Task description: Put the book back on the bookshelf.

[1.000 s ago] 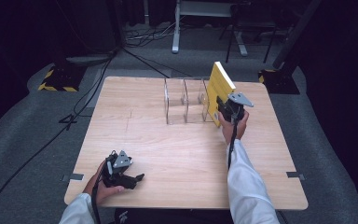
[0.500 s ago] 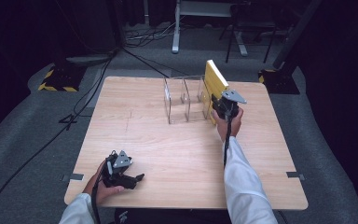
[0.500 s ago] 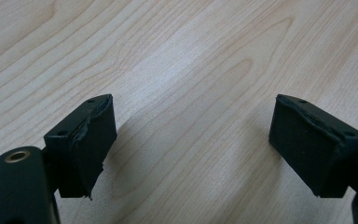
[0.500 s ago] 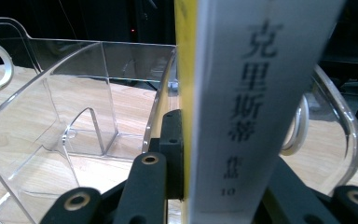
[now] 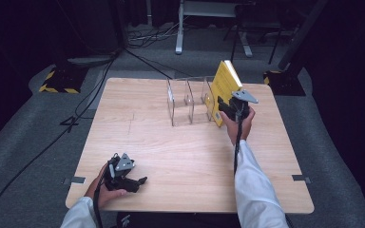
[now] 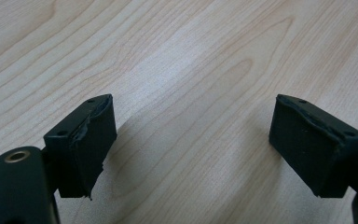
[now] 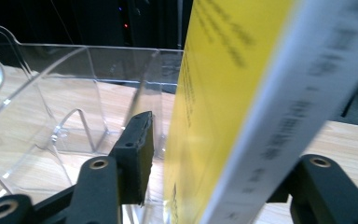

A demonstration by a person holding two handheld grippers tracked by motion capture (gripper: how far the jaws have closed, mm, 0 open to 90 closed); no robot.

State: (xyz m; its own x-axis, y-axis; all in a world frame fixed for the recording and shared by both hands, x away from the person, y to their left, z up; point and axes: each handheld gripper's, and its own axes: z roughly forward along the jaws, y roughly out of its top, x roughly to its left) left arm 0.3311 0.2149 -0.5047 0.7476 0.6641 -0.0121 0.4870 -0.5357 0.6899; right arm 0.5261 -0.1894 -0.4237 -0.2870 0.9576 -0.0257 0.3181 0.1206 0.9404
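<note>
A yellow book (image 5: 224, 85) stands tilted at the right end of a clear acrylic rack (image 5: 187, 102) on the far half of the wooden table (image 5: 185, 156). My right gripper (image 5: 226, 107) is at the book's lower near edge. Its jaws have just been opening, and the book (image 7: 223, 93) is still between them. The left pad (image 7: 137, 154) stands a little apart from the yellow cover; the other pad is hidden behind the book. The rack (image 7: 51, 93) shows to the left. My left gripper (image 5: 140, 181) rests open near the table's front left edge, with bare wood between its jaws (image 6: 191, 135).
The rack's two left slots (image 5: 180, 102) hold nothing. On the floor beyond the table lie cables (image 5: 100, 90), a black base with yellow stripes (image 5: 57, 78) at the left, another dark base (image 5: 285, 80) at the right, and a metal stand (image 5: 209, 23).
The right gripper's jaws have parted from the book, which has shifted slightly left against the rack. The left gripper has stayed still.
</note>
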